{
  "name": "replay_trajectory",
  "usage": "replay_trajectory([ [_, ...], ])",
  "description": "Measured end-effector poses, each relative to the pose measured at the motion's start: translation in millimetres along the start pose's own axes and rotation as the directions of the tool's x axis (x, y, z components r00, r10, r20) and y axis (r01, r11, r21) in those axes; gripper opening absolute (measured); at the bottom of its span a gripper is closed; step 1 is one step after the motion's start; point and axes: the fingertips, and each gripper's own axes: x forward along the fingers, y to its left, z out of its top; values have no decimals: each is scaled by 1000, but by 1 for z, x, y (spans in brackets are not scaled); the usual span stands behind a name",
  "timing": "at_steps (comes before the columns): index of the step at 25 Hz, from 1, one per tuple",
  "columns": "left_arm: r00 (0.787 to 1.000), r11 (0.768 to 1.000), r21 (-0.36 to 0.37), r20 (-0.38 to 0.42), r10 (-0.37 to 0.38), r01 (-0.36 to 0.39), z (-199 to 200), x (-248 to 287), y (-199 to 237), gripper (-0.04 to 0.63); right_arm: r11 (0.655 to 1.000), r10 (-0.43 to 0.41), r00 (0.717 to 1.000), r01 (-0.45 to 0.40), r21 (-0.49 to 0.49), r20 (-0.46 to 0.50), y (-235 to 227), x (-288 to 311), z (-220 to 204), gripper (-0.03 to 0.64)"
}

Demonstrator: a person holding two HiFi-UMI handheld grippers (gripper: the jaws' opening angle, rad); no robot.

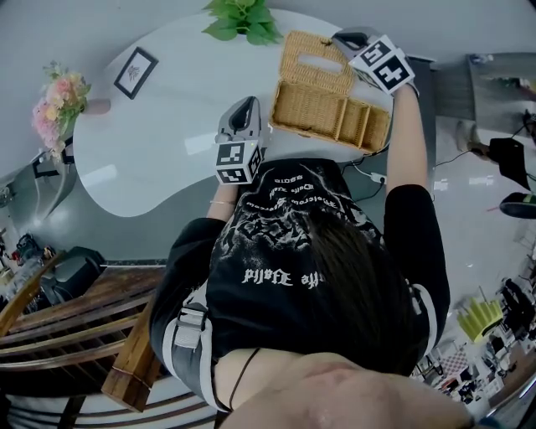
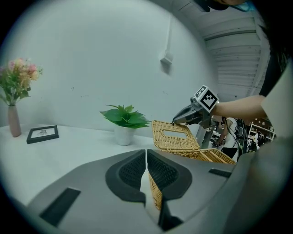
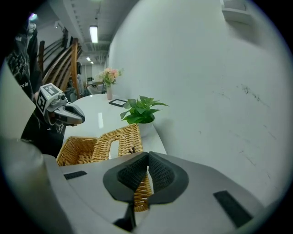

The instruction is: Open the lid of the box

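A wicker box (image 1: 331,117) with inner dividers stands at the table's right end, its flat lid (image 1: 314,63) swung up and tilted back. My right gripper (image 1: 338,40) is shut on the lid's free edge; wicker shows between its pads (image 3: 137,176) in the right gripper view. My left gripper (image 1: 249,105) is at the box's left end. Its jaws stand closed, with the box's wicker wall (image 2: 154,194) between the pads. In the left gripper view the raised lid (image 2: 176,137) leans over the open box (image 2: 219,156), and the right gripper (image 2: 175,122) pinches its top corner.
A potted green plant (image 1: 243,18) stands just behind the lid. A small framed picture (image 1: 136,72) and a vase of pink flowers (image 1: 60,96) are at the left of the white table (image 1: 159,159). Wooden furniture (image 1: 75,327) is behind the person.
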Motion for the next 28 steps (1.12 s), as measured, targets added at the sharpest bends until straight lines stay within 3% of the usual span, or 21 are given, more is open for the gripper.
replay_trajectory([
  [12, 1000, 1000, -5, -18, -12, 12, -5, 7, -2, 29, 998, 10, 999, -8, 59, -42, -7, 29, -22, 34],
  [28, 998, 999, -32, -52, -18, 17, -11, 19, 2, 29, 980, 112, 990, -95, 173, -90, -9, 56, -46, 35],
])
